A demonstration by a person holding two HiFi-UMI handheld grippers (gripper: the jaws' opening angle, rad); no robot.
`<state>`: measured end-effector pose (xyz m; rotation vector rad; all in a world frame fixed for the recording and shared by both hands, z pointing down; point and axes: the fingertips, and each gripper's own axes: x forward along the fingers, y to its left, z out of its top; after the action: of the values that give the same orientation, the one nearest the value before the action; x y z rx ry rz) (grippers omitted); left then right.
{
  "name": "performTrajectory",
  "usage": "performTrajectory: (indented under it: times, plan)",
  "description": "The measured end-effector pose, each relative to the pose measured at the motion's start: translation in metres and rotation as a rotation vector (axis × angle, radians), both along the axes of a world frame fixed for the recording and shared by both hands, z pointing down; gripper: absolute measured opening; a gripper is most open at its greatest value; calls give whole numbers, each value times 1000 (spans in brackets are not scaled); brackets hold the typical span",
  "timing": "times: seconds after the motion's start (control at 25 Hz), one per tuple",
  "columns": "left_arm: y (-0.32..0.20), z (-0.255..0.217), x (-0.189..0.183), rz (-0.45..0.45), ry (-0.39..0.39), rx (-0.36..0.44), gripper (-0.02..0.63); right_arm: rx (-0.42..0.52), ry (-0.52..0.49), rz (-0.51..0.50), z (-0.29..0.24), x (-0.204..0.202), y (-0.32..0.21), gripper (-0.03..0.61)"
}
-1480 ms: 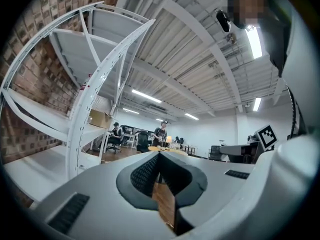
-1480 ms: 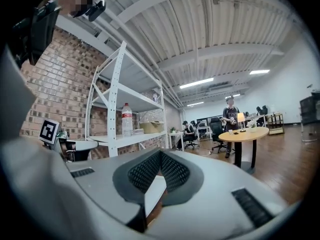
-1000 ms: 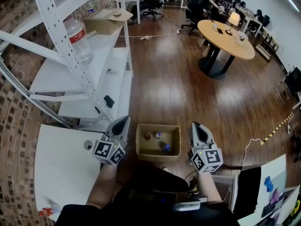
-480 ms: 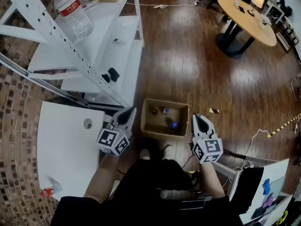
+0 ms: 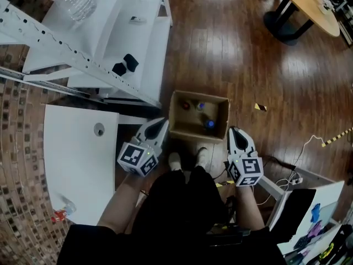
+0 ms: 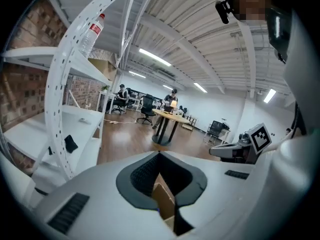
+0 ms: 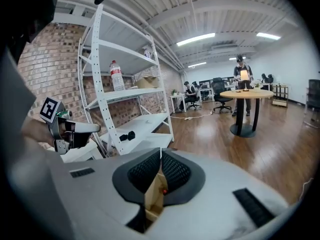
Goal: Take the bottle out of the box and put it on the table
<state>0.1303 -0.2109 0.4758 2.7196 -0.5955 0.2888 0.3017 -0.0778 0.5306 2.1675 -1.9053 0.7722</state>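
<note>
- Box [image 5: 186,131]: matt brown cardboard.
- Floor [image 5: 231,54], upper centre: glossy wood planks with light reflections.
- Shelf rack [image 5: 83,55], upper left: white-painted perforated metal.
- Table [image 5: 71,164], lower left: smooth matt white top.
- Brick wall [image 5: 19,164], left edge: rough.
- Left gripper [image 6: 159,155]: smooth light plastic shell, black ribbed pads [image 6: 142,174].

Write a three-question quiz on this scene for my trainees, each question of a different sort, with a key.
1. Which is nearer the white table: the left gripper or the right gripper?
2. True or false: the cardboard box stands on the white table.
3. How many bottle caps show inside the cardboard box? A one, B three, C six.

Key
1. The left gripper.
2. False: it stands on the wooden floor.
3. B.
</note>
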Motion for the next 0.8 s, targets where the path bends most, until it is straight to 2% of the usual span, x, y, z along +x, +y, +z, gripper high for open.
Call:
performTrajectory:
  times: [0.12,0.32,0.4,0.56,0.8]
  plan:
    - [8,18,12,34,-15,-26,2,-13,-5,-4,16,-2,1,17]
    - [12,48,25,36,-42,-57,3,-79,-11,-37,53,0,9,36]
    - [14,59,32,38,-54,-60,2,-92,-21,-54,66,3,7,76]
    - [11,85,44,13,-76,-62,2,-142,-24,-93,104,11,1,88]
    - [3,139,62,17,-114,-85,2,-188,-34,-135,157,19,-19,166]
